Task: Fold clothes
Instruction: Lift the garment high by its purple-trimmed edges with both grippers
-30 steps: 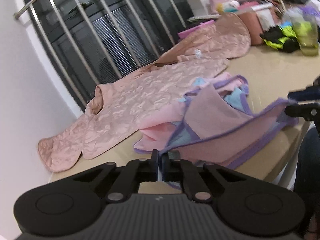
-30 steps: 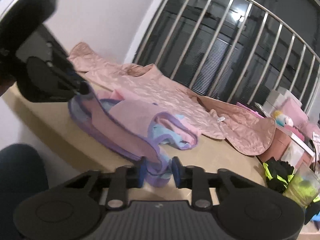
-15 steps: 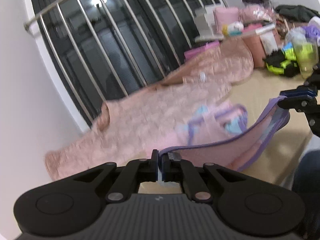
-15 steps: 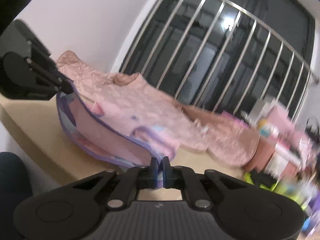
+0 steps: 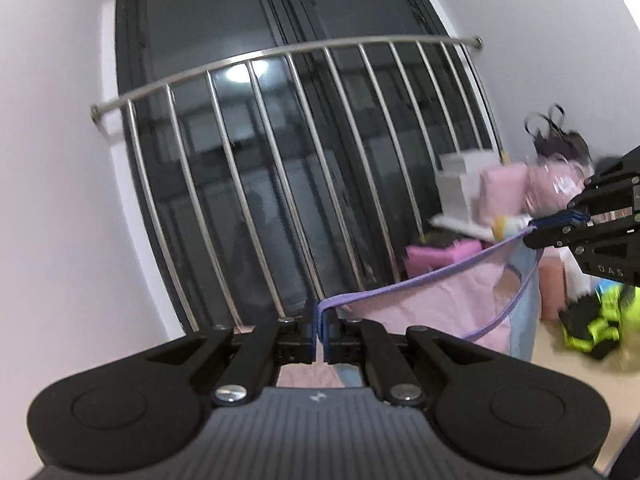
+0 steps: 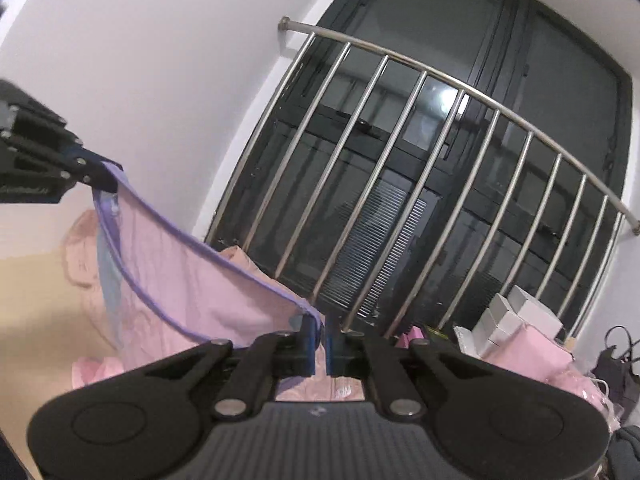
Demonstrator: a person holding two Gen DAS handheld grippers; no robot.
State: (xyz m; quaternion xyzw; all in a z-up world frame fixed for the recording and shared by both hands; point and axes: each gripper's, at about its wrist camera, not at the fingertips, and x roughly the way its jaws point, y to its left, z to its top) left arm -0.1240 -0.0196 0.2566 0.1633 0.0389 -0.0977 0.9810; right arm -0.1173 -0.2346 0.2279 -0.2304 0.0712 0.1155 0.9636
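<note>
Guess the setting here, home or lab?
Likely a home, perhaps a bedroom corner. A dark window behind a curved steel guard rail, a beige tabletop cluttered with pink bags and white boxes, and a quilted pink jacket behind the lifted purple-trimmed pink garment.

Black tongs [image 5: 320, 336], blue pads [image 6: 309, 344], silver screws.

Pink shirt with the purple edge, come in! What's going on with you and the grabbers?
Left gripper shut on purple hem. Right gripper shut on other corner. Pink shirt lifted, hanging between them. Nothing blocking.
</note>
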